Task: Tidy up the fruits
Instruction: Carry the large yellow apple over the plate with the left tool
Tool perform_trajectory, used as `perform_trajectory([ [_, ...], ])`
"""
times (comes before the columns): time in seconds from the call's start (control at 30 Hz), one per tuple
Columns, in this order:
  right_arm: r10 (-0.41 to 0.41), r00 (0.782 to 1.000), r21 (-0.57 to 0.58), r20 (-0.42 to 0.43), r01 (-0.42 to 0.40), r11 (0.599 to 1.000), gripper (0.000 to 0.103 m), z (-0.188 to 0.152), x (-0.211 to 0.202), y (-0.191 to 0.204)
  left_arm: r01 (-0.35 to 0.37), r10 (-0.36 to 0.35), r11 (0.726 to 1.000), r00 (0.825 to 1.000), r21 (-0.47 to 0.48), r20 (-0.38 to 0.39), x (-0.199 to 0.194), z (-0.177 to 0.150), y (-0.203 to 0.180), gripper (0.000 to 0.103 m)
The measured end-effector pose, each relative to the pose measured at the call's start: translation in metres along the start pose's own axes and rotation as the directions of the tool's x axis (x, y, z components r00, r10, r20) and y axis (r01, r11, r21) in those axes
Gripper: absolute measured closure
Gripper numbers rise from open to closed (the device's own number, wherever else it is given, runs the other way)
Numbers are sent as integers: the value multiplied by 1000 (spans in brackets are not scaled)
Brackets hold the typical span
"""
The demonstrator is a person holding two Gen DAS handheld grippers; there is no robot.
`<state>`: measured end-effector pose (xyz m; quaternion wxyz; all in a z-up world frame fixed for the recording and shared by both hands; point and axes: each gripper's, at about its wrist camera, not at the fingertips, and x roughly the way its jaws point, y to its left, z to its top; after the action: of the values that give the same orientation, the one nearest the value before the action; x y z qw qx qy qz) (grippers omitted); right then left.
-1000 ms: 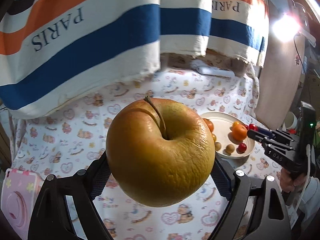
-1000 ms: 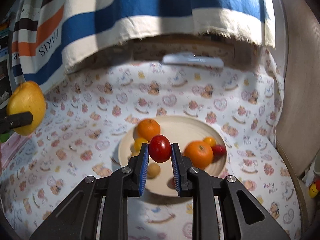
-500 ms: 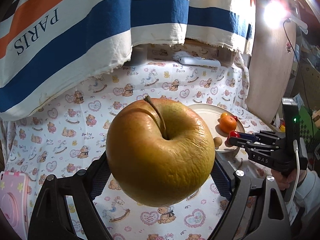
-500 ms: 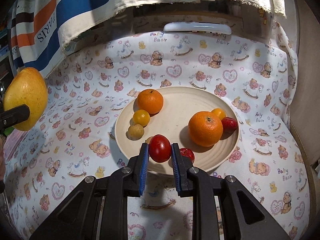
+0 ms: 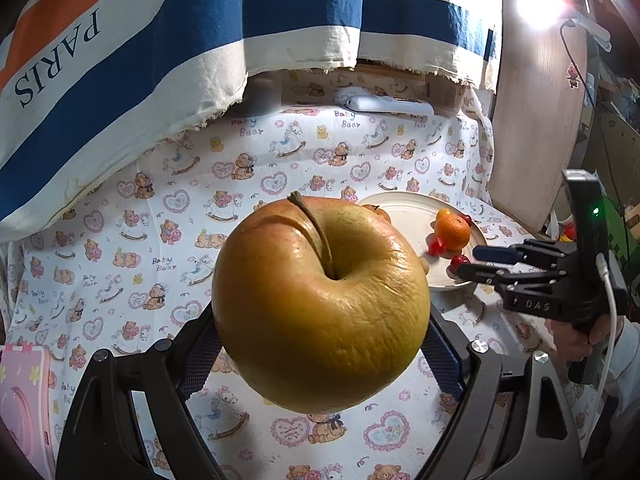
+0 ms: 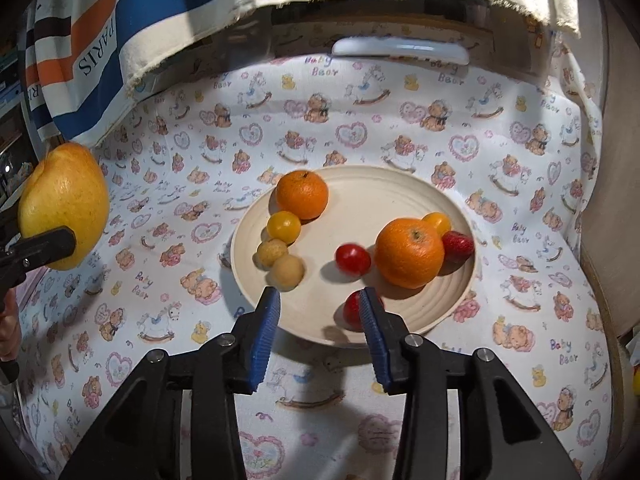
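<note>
Gripping one apple [image 5: 320, 304], left jaws clench; right jaws gape over plate [image 6: 360, 200] holding perhaps nine fruits.

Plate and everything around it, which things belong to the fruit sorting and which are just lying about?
Part of the job:
plate
apple, in the left tongs
two oranges
red tomato
strawberry
right tongs, open

Just lying about:
striped PARIS cloth
white bar
pink item

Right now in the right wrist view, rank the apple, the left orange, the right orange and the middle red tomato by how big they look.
Largest to smallest:
1. apple, though it sits nearer the camera
2. right orange
3. left orange, slightly farther back
4. red tomato
</note>
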<state>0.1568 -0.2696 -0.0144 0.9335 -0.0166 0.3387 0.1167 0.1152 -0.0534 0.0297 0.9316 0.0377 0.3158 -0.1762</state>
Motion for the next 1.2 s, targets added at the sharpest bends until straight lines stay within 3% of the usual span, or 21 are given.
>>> perform_trajectory([
  [0.2, -61, 983, 47, 171, 53, 997, 60, 19, -35, -15, 4, -5, 1000, 1000, 8, 12, 1, 4, -5, 16],
  [0.3, -129, 958, 76, 257, 113, 991, 60, 35, -53, -24, 14, -14, 1000, 1000, 14, 15, 2, 10, -11, 16],
  [0.5, -199, 917, 132, 345, 162, 978, 59, 50, -68, -42, 42, -43, 998, 999, 38, 33, 7, 25, -29, 16],
  [0.57, -209, 914, 162, 347, 161, 974, 59, 51, -64, -50, 54, -55, 998, 998, 36, 36, 11, 31, -34, 16],
  [0.73, -221, 930, 219, 293, 159, 963, 59, 43, -47, -69, 74, -75, 996, 997, 49, 27, 33, 51, -53, 16],
  [0.93, -231, 941, 334, 248, 140, 932, 59, 35, -39, -100, 152, -151, 988, 988, 18, -31, 77, 77, -78, 16],
  [1.2, -247, 944, 419, 218, 138, 897, 56, 27, -37, -125, 122, -118, 991, 990, 50, -75, 139, 97, -112, 16],
])
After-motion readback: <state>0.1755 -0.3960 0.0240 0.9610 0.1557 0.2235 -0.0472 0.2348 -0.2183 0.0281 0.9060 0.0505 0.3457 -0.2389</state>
